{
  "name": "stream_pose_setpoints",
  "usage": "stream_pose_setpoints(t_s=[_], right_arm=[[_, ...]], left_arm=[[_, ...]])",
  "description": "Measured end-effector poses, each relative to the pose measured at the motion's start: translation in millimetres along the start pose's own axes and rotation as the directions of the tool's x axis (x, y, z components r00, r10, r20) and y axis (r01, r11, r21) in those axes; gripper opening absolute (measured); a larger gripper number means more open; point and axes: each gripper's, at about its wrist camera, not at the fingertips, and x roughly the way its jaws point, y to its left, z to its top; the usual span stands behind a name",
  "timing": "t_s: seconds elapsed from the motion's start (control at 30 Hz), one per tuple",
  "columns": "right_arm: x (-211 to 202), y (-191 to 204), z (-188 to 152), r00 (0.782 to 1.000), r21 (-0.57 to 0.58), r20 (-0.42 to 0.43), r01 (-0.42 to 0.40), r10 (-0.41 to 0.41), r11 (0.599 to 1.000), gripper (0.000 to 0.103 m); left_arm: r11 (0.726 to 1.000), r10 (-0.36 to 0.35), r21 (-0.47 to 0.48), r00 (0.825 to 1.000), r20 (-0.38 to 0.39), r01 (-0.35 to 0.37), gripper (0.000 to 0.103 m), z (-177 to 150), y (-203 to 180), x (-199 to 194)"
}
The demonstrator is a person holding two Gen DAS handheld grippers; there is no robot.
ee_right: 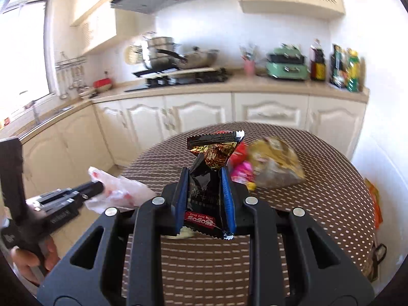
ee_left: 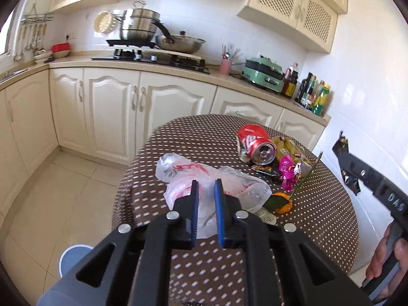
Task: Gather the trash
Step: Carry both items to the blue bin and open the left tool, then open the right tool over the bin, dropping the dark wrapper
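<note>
My left gripper (ee_left: 206, 186) is shut on a thin white plastic bag (ee_left: 237, 186) with red print, which lies crumpled on the brown dotted table (ee_left: 331, 216). My right gripper (ee_right: 205, 173) is shut on a black snack wrapper (ee_right: 204, 191) with a gold and red top, held above the table (ee_right: 318, 204). The wrapper and right gripper also show at the right of the left wrist view (ee_left: 344, 158). Trash on the table: a crushed red soda can (ee_left: 255, 142), a yellow wrapper (ee_left: 288, 148), a pink wrapper (ee_left: 288, 170), and an orange peel (ee_left: 283, 204).
Cream kitchen cabinets (ee_left: 114, 107) and a counter with stove, pots and bottles stand behind the table. A blue-rimmed bin (ee_left: 74, 257) stands on the tiled floor at lower left. A white wall (ee_left: 369, 102) is close on the right.
</note>
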Motion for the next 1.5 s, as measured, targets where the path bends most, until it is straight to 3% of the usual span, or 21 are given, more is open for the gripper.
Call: stream_pose_setpoints(t_s=[0.2,0.37,0.47,0.6,0.7,0.8,0.9,1.03,1.17,1.27,1.37,1.43,1.5], right_arm=[[-4.8,67.5,1.0,0.995,-0.082,0.007,-0.100,0.101,0.992,0.025],[21.6,132.3,-17.1,0.979,-0.134,-0.065,-0.199,0.192,0.971,0.025],[50.7,181.7,-36.5,0.957,-0.160,-0.138,-0.275,0.254,0.948,0.025],[90.0,239.2,-73.4,0.919,-0.168,-0.243,-0.356,0.312,0.919,0.025],[129.2,278.7,-111.8,0.879,-0.180,-0.348,-0.403,0.325,0.897,0.025],[162.5,310.7,-151.5,0.838,-0.185,-0.441,-0.434,0.320,0.882,0.025],[195.1,332.9,-185.7,0.800,-0.174,-0.516,-0.448,0.307,0.877,0.025],[227.6,350.6,-213.3,0.773,-0.168,-0.566,-0.449,0.287,0.878,0.025],[255.3,362.3,-232.5,0.758,-0.170,-0.596,-0.441,0.264,0.881,0.025],[269.5,364.0,-239.0,0.753,-0.170,-0.608,-0.433,0.252,0.885,0.025],[278.7,363.9,-245.4,0.749,-0.160,-0.617,-0.421,0.243,0.893,0.025],[281.3,366.7,-251.5,0.744,-0.158,-0.625,-0.416,0.236,0.895,0.025],[285.0,368.7,-253.2,0.740,-0.154,-0.630,-0.416,0.236,0.896,0.025]], left_arm=[[0.997,0.030,-0.067,0.998,0.049,-0.026,0.010,-11.2,42.0,-43.7],[0.988,0.108,-0.118,0.991,0.073,-0.099,0.010,-23.0,88.2,-76.9],[0.974,0.173,-0.156,0.983,0.056,-0.162,0.010,-34.3,122.7,-90.4],[0.930,0.303,-0.208,0.952,-0.033,-0.303,0.010,-61.9,180.8,-92.8],[0.897,0.346,-0.252,0.932,-0.112,-0.363,0.010,-83.4,221.5,-84.6],[0.853,0.397,-0.276,0.894,-0.207,-0.443,0.010,-112.8,265.4,-66.7],[0.829,0.399,-0.299,0.875,-0.276,-0.472,0.010,-134.8,297.1,-47.7],[0.805,0.414,-0.299,0.846,-0.335,-0.512,0.010,-158.8,325.6,-25.6],[0.797,0.403,-0.311,0.839,-0.366,-0.518,0.010,-175.5,347.6,-7.7],[0.804,0.383,-0.316,0.845,-0.374,-0.504,0.014,-176.4,355.0,5.6],[0.791,0.391,-0.324,0.836,-0.386,-0.519,0.025,-181.9,366.2,13.8],[0.782,0.386,-0.345,0.838,-0.386,-0.519,0.043,-184.7,370.6,14.3],[0.773,0.408,-0.339,0.829,-0.382,-0.536,0.046,-187.3,371.8,12.3]])
